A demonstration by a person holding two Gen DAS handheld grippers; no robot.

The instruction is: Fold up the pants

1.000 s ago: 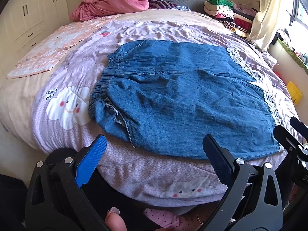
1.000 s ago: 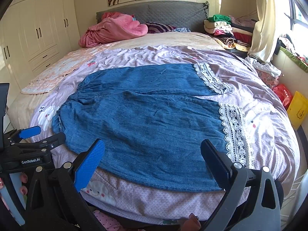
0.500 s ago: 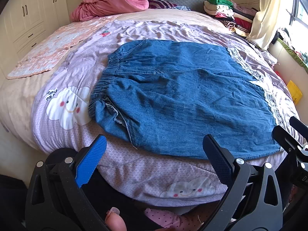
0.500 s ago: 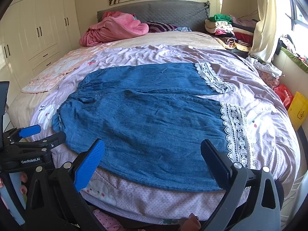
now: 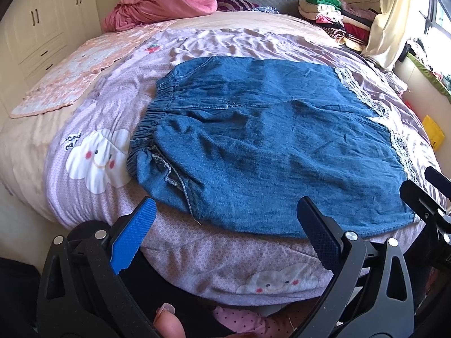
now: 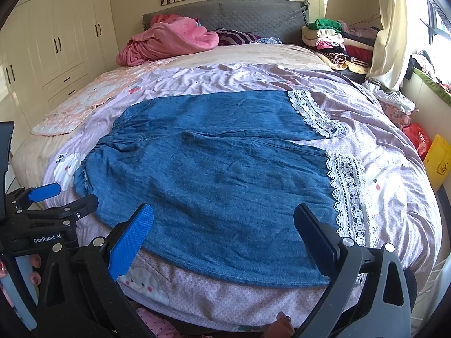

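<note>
Blue denim pants [image 5: 267,146] with white lace cuffs [image 6: 349,197] lie flat on the purple bedspread [image 5: 93,107], elastic waistband [image 5: 146,124] to the left, legs to the right. They also show in the right wrist view [image 6: 225,169]. My left gripper [image 5: 225,233] is open and empty, just short of the near edge of the pants by the waist end. My right gripper [image 6: 222,236] is open and empty over the near edge of the near leg. Each gripper shows at the edge of the other's view.
A pink blanket [image 6: 169,42] is heaped by the grey headboard [image 6: 253,17]. Stacked folded clothes [image 6: 332,39] sit at the far right corner. A peach floral cloth [image 5: 84,67] lies at the left. White wardrobes [image 6: 56,50] stand left; a yellow bag [image 6: 438,160] is on the right.
Both grippers have edged slightly forward toward the near edge of the pants. The pants have not moved.
</note>
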